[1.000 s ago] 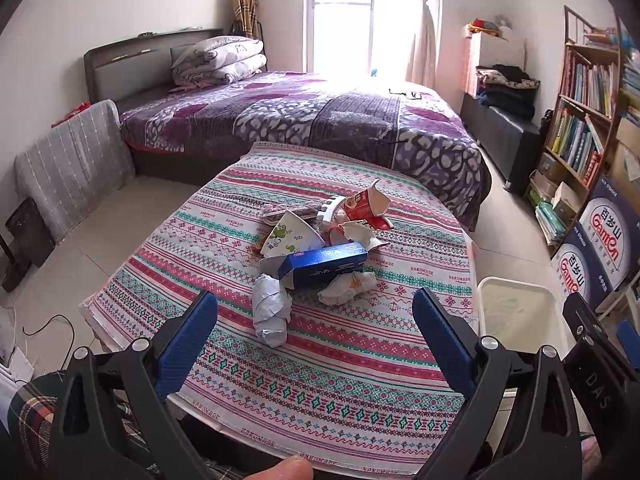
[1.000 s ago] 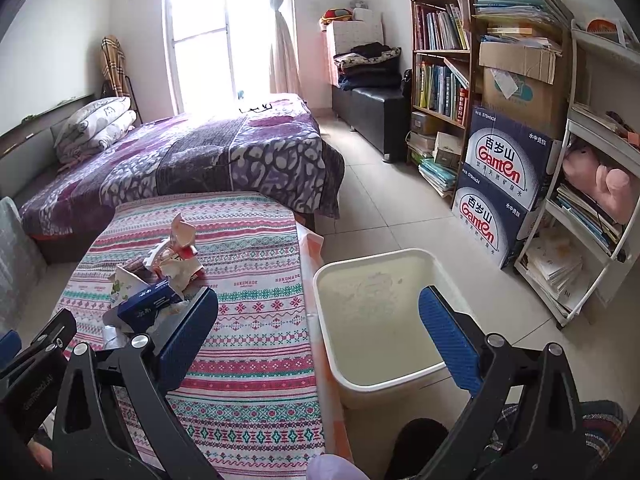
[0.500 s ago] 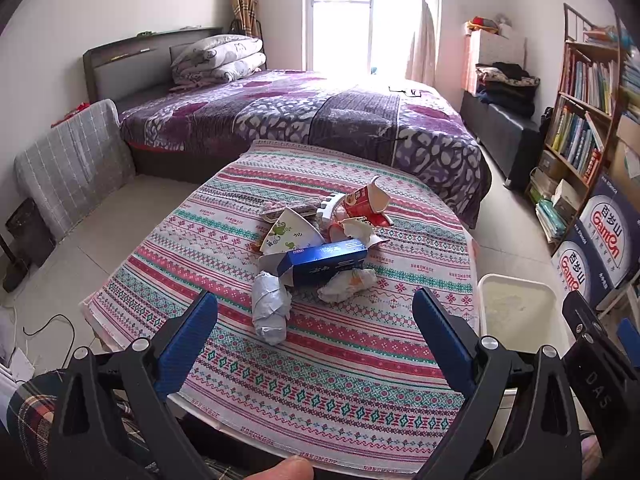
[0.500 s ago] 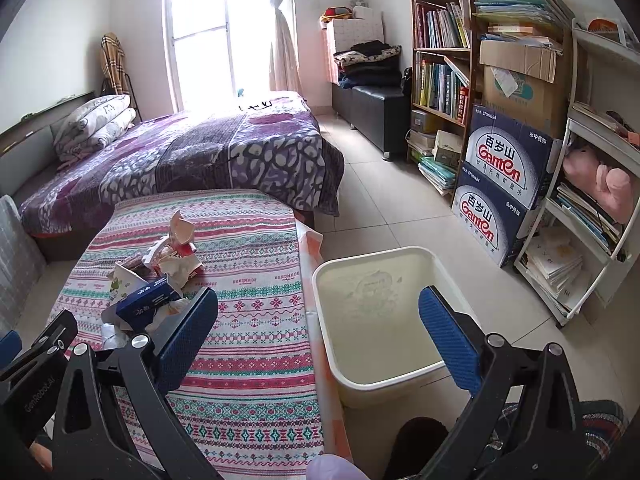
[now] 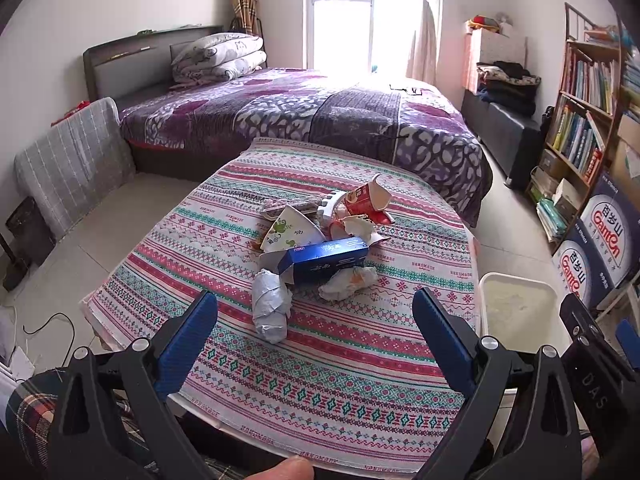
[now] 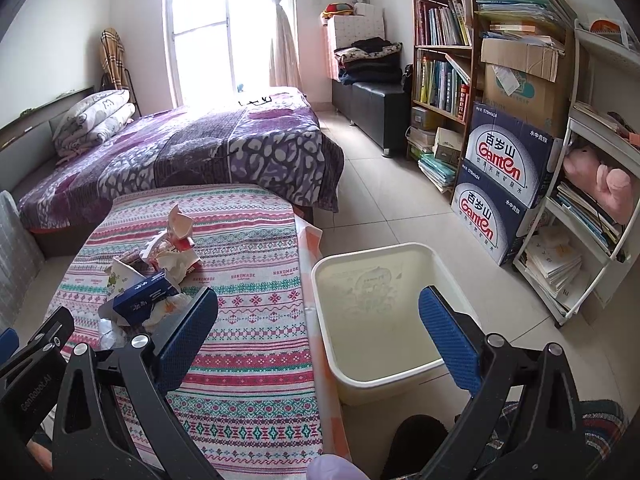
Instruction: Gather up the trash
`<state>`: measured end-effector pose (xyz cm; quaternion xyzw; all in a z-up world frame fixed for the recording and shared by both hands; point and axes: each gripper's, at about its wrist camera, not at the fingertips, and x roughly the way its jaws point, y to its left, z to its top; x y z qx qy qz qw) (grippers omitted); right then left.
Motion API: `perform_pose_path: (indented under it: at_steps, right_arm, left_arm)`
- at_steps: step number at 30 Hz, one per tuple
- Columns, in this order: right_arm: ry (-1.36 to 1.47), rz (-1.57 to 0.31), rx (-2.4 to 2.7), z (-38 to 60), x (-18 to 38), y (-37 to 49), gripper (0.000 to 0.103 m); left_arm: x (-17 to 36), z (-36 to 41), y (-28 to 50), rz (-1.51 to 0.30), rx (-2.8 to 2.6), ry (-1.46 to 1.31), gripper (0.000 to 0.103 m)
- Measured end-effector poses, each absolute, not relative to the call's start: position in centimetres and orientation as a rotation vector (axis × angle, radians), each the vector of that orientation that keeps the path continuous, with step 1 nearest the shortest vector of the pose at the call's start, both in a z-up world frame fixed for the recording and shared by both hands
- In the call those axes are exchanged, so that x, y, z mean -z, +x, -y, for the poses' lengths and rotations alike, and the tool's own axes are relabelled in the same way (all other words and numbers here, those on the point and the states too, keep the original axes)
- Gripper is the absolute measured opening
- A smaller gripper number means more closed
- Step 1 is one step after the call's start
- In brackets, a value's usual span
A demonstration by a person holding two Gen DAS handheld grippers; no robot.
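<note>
A heap of trash lies mid-table on the striped cloth [image 5: 344, 344]: a blue carton [image 5: 326, 259], a crumpled grey-white wad [image 5: 270, 306], a white tissue ball [image 5: 347, 283], a green-patterned paper bowl [image 5: 290, 233] and a torn red cup [image 5: 366, 200]. My left gripper [image 5: 314, 330] is open, held back near the table's front edge, short of the wad. My right gripper [image 6: 318, 330] is open, above the table's right edge and the cream bin [image 6: 384, 312] on the floor. The blue carton [image 6: 142, 299] and red cup [image 6: 180, 226] lie to its left.
A bed with a purple cover [image 5: 304, 116] stands behind the table. Bookshelves [image 6: 444, 60] and stacked water cartons [image 6: 504, 184] line the right wall, and a white rack [image 6: 596, 200] stands close to the bin. Tiled floor [image 6: 384, 208] lies between the bed and the shelves.
Both grippers stay open. The views barely shift; the left gripper has drifted slightly back from the trash heap.
</note>
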<state>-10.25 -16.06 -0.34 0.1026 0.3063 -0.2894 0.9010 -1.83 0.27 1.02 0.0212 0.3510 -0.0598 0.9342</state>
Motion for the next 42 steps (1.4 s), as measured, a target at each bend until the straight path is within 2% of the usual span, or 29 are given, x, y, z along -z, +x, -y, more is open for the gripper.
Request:
perform_pose_path:
  at_steps: [10, 21, 29, 37, 42]
  right_arm:
    - [0.213, -0.642, 0.597, 16.0, 0.6, -10.0, 0.096]
    - [0.256, -0.738, 0.559, 16.2, 1.0, -6.7, 0.096]
    - [0.341, -0.955, 0.435, 17.8, 2.6, -1.0, 0.096]
    - [0.392, -1.215, 0.285, 20.0, 8.2, 5.3, 0.096]
    - [0.627, -1.262, 0.189, 20.6, 11.9, 7.1, 0.096]
  left_arm:
    - [-0.2, -0.5, -1.4, -0.740, 0.121, 0.041, 0.095]
    - [1.1, -1.0, 1.9, -0.840, 0.114, 0.052, 0.095]
    - [4.6, -2.8, 9.0, -1.093, 0.143, 0.098, 0.095]
    - [9.1, -5.5, 14.6, -1.373, 0.187, -0.004, 0.095]
    - [12.0, -5.9, 15.5, -1.453, 0.195, -0.051, 0.094]
